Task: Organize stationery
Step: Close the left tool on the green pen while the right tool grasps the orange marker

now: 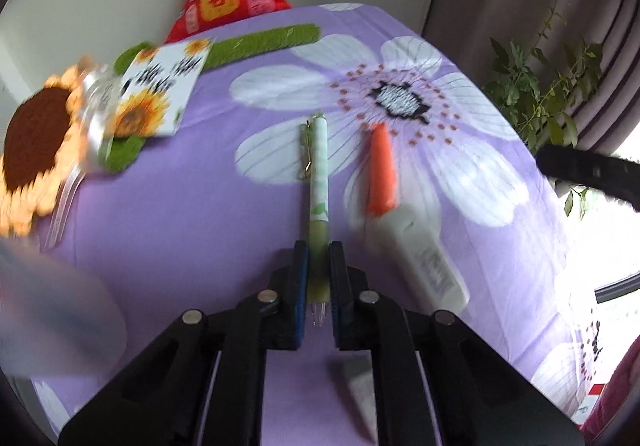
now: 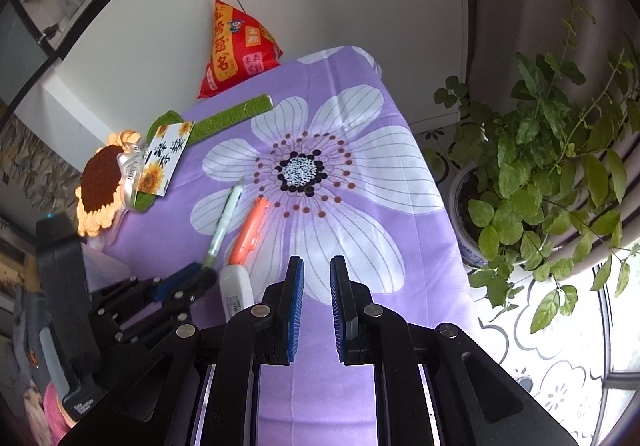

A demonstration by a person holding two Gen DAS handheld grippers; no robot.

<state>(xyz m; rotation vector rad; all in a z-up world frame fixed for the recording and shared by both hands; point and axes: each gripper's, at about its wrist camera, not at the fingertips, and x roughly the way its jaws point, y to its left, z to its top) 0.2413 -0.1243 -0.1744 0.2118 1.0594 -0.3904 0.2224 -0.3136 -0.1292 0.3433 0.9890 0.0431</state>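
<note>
My left gripper (image 1: 319, 246) is shut on a green-and-white pen (image 1: 319, 182), which points away along the fingers over the purple flowered cloth (image 1: 200, 206). The pen also shows in the right wrist view (image 2: 224, 222), held by the left gripper (image 2: 200, 270). To its right lies an orange-and-white correction-tape dispenser (image 1: 400, 214), also in the right wrist view (image 2: 246, 242). My right gripper (image 2: 317, 260) is empty, its jaws a small gap apart, above the cloth to the right of the stationery.
A crochet sunflower (image 2: 100, 190) with a card (image 2: 164, 162) and a green stem (image 2: 232, 114) lies at the back left. A red hanging pouch (image 2: 236, 46) is at the wall. A potted plant (image 2: 540, 174) stands right of the table. A blurred pale object (image 1: 52, 310) is at lower left.
</note>
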